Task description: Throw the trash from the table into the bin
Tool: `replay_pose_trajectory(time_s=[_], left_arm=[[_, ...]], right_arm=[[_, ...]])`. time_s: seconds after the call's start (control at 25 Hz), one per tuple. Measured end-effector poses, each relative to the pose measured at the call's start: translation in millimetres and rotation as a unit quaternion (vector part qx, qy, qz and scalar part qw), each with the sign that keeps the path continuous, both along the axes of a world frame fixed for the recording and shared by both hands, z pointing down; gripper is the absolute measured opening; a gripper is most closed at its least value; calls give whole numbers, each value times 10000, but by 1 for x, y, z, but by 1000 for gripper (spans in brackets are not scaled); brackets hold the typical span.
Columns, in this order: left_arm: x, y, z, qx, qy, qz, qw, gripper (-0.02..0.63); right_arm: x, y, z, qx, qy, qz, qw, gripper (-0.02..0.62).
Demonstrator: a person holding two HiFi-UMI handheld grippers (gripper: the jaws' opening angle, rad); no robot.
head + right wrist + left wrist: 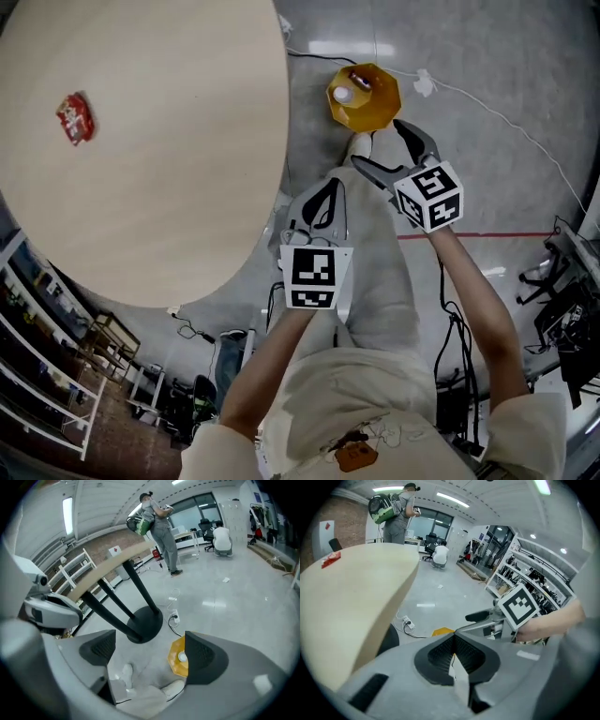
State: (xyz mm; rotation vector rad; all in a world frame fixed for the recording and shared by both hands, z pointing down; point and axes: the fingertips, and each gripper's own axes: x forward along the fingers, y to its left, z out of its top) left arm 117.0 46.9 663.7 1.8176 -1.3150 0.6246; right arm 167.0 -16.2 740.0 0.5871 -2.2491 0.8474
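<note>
Noting red wrapper [75, 119], upper left on table [187, 206]: light, crinkly, likely slippery; pinch mid-body. My right gripper [382, 148] gapes wide, empty, near yellow bin [364, 97]; left gripper [323, 202] closed.

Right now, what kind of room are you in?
Probably a big open office or lab workspace. There are desks with office chairs by tall windows, metal storage racks along one side, and a shiny grey floor with cables lying on it.

A crumpled red wrapper [75, 118] lies on the round table [178, 178], well apart from the upright yellow bin [367, 105].
</note>
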Motion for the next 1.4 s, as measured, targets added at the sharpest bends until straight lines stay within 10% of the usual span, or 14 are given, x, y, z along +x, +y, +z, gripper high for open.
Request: replay_pose_trajectory(time_s=[0.64,0.88,1.08,1.4], left_arm=[[-124,90,-209,865,-22,-879,9924,3],[-197,134,-260,1409,-212,-1168,9829,3],[-243,183,-281,1631,-281,-1143,9796,3],[-326,205,-286,1983,-240,-1281,9714,3]], right_arm=[[-128,80,-294,1271,-1045,-487,9852,277],[-200,137,-340,1627,-1185,-818,9761,205],[-254,184,-384,2139,-1398,-769,9637,18],[-319,238,-366,2162,-1353,-762,9639,6]])
